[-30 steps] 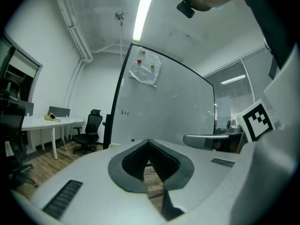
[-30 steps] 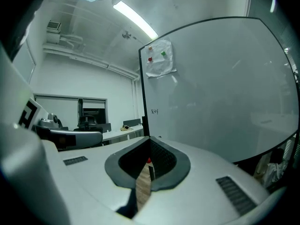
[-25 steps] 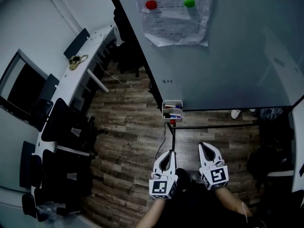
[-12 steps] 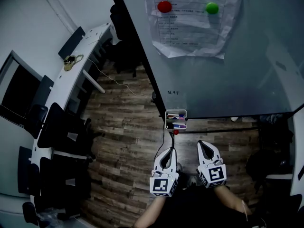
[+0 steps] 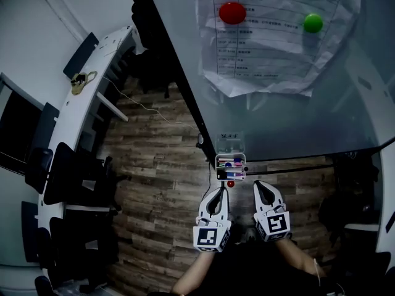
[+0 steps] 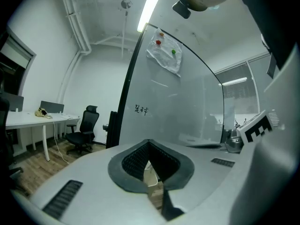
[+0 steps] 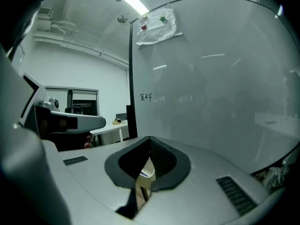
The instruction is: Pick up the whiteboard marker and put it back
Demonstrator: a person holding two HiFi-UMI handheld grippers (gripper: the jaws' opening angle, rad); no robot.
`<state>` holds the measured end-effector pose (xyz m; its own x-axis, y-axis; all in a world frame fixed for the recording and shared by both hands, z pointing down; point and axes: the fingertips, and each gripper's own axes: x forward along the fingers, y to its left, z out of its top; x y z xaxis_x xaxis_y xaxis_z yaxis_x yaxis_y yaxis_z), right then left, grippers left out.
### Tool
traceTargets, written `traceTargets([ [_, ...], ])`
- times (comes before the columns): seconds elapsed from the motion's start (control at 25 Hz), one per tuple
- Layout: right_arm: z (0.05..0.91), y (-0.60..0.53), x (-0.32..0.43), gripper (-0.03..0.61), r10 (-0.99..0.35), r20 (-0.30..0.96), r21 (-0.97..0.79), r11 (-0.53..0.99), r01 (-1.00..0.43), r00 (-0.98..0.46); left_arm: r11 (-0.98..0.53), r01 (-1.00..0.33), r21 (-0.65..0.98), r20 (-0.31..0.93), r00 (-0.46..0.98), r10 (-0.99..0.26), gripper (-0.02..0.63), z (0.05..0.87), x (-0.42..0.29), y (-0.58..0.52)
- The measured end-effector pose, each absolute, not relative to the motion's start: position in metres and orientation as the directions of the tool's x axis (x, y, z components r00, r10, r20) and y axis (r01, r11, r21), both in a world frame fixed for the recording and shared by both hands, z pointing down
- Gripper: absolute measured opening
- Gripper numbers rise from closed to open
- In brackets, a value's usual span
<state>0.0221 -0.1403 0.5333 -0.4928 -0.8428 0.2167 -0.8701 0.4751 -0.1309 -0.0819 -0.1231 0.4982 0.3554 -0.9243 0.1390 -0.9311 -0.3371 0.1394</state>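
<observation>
A small white marker box [image 5: 230,165] hangs at the whiteboard's [image 5: 296,103] lower left corner, with several markers in it, blue and red or pink among them. Both grippers are held side by side just below the box. My left gripper [image 5: 220,190] is shut and holds nothing; its tip is a little under the box. My right gripper [image 5: 257,184] is likewise shut and empty, to the right of the box. In the left gripper view the pale box [image 6: 151,175] shows through the gap behind the closed tips [image 6: 149,143]. The right gripper view also shows the box [image 7: 146,172].
A sheet of paper [image 5: 278,42] is pinned to the board by a red magnet [image 5: 232,12] and a green magnet [image 5: 313,23]. A red knob [image 5: 230,184] sits under the box. A long white desk [image 5: 80,110] and black office chairs [image 5: 68,171] stand at the left on wooden floor.
The view has closed in on the whiteboard: the marker box has come nearer to both grippers and the paper looks larger. Both grippers stay shut and side by side.
</observation>
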Motion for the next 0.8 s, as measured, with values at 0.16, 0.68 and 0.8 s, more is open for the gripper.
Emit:
traceTargets([
  [0.16, 0.544, -0.153, 0.015, 0.009, -0.832, 0.239, -0.128, 0.484, -0.865, -0.501, -0.334, -0.930, 0.153, 0.150, 0.356, -0.922, 0.008, 0.504, -0.086, -0.138],
  [0.68, 0.565, -0.185, -0.004, 0.107, -0.819, 0.308, -0.105, 0.476, -0.873, -0.483, -0.321, -0.931, 0.175, 0.183, 0.351, -0.918, 0.008, 0.519, -0.102, -0.156],
  [0.8, 0.562, -0.189, -0.007, 0.107, -0.824, 0.305, -0.106, 0.470, -0.876, -0.478, -0.326, -0.928, 0.179, 0.187, 0.357, -0.915, 0.008, 0.522, -0.105, -0.157],
])
